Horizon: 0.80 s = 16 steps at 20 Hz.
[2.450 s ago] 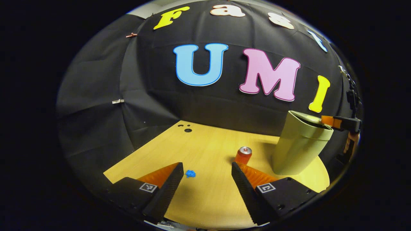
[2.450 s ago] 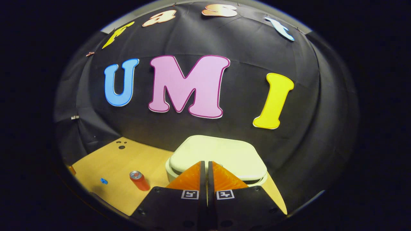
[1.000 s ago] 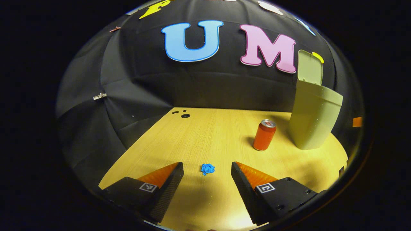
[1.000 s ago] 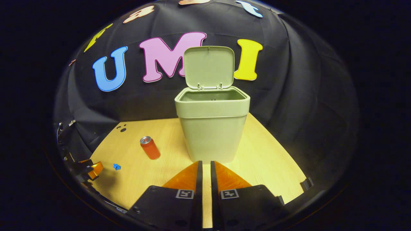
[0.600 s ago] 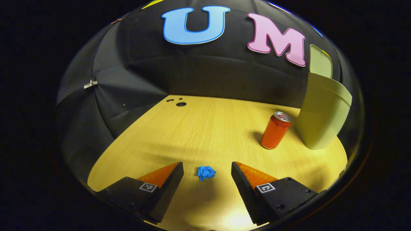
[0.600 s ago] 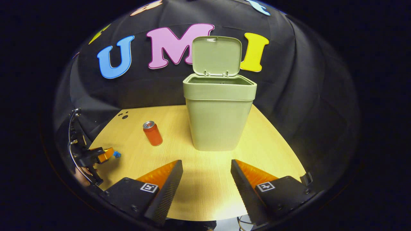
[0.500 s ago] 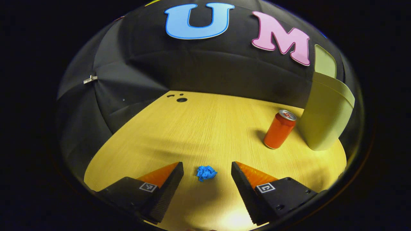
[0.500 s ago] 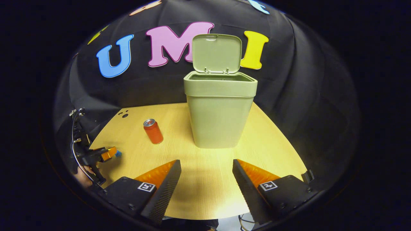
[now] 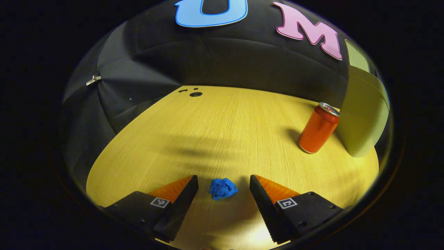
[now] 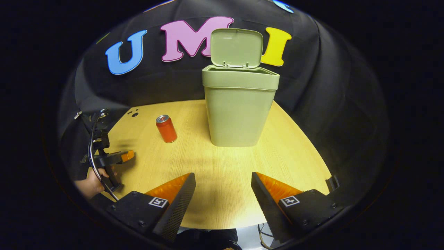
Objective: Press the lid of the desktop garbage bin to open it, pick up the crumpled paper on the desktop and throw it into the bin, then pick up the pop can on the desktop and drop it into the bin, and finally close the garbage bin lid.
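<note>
Jaws of left gripper point(image 9: 223, 180) spread, crumpled paper point(image 9: 222, 188) lying between them.

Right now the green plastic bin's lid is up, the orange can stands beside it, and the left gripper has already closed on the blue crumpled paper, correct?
Not quite. In the left gripper view the left gripper is open, with the blue crumpled paper lying on the wooden desktop between its fingers. The green plastic bin's lid is up, the orange can beside it.
</note>
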Motion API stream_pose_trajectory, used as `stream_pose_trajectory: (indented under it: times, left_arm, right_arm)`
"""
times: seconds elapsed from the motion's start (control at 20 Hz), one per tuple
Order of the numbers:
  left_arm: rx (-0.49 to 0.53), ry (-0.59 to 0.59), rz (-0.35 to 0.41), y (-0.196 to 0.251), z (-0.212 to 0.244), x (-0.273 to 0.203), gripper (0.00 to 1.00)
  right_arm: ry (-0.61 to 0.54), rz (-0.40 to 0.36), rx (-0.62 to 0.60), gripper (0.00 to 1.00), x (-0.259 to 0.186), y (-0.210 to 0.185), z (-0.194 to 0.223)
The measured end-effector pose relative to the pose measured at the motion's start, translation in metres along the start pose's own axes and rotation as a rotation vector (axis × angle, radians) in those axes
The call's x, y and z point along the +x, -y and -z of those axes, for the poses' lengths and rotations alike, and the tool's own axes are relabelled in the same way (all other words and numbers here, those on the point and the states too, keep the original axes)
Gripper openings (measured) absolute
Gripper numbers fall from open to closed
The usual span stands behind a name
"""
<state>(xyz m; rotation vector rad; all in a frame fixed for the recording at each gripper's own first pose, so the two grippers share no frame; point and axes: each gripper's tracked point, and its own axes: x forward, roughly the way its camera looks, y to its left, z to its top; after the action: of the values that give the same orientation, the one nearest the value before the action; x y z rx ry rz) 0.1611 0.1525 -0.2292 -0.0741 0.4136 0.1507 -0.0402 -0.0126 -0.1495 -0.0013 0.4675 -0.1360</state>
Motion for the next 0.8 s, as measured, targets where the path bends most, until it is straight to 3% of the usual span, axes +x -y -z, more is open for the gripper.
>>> stream_pose_trajectory:
  times: [0.2, 0.4, 0.55, 0.7, 0.8]
  left_arm:
    - [0.054, 0.011, -0.004, 0.002, 0.005, -0.001, 0.96]
    - [0.047, 0.013, -0.003, 0.003, 0.007, -0.001, 0.9]
    - [0.064, 0.018, 0.007, 0.007, 0.009, -0.002, 0.78]
    - [0.069, 0.026, 0.008, 0.006, 0.012, -0.003, 0.72]
    - [0.081, 0.033, 0.005, 0.008, 0.012, -0.005, 0.46]
  right_arm:
    - [-0.017, 0.006, 0.001, 1.0, -0.002, 0.001, 0.009]
    - [-0.026, -0.012, -0.014, 1.0, -0.004, -0.008, 0.016]
    - [-0.014, -0.051, -0.029, 1.0, -0.007, -0.019, 0.018]
    - [0.011, -0.054, -0.05, 1.0, -0.013, -0.019, 0.016]
    - [0.004, -0.051, -0.046, 1.0, -0.014, -0.017, 0.021]
